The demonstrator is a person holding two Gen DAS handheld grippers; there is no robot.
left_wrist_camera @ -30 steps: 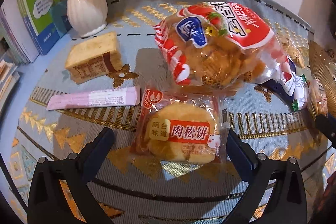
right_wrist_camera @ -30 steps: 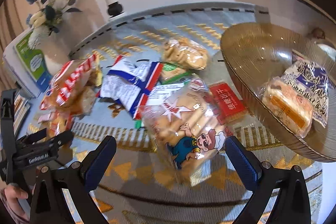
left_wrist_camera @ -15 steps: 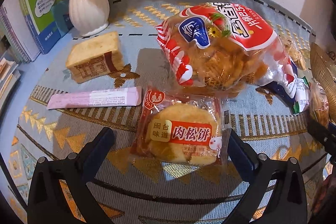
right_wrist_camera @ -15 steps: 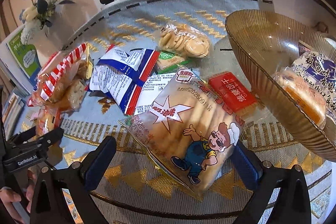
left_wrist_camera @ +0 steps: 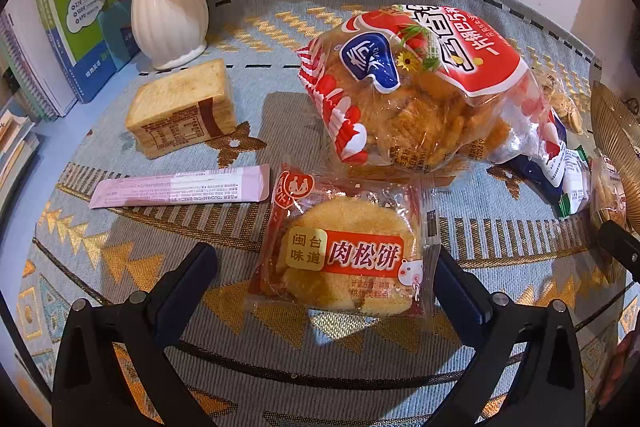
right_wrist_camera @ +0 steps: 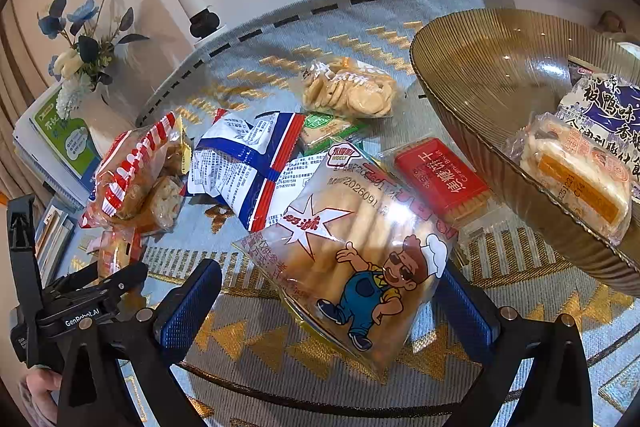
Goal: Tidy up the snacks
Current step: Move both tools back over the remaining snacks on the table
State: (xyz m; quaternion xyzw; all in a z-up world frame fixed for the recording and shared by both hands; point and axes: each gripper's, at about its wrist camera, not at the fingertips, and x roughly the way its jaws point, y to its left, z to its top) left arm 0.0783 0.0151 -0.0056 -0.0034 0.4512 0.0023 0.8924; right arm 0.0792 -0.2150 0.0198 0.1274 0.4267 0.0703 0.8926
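My left gripper [left_wrist_camera: 326, 277] is open, its jaws either side of a flat round pastry packet [left_wrist_camera: 344, 251] with a red label on the tablecloth. Beyond it lies a big red-and-clear snack bag [left_wrist_camera: 424, 87], a wrapped toast block [left_wrist_camera: 182, 109] and a pink stick sachet [left_wrist_camera: 180, 185]. My right gripper [right_wrist_camera: 328, 301] is open around a clear bread-stick bag [right_wrist_camera: 356, 247] with a cartoon chef. An amber glass bowl [right_wrist_camera: 488, 67] at the right holds a wrapped cake [right_wrist_camera: 576, 175] and a blue-white packet [right_wrist_camera: 608, 111].
A white vase [left_wrist_camera: 168, 7] and books [left_wrist_camera: 80, 11] stand at the back left. In the right wrist view lie a blue-white-red bag [right_wrist_camera: 248, 163], a round-cracker bag [right_wrist_camera: 348, 91], a green packet [right_wrist_camera: 324, 127], a red biscuit pack [right_wrist_camera: 440, 179], and the left gripper [right_wrist_camera: 92, 303].
My right gripper has moved forward and down, so the bread-stick bag now sits between its jaws. My left gripper has shifted slightly; the pastry packet stays between its jaws.
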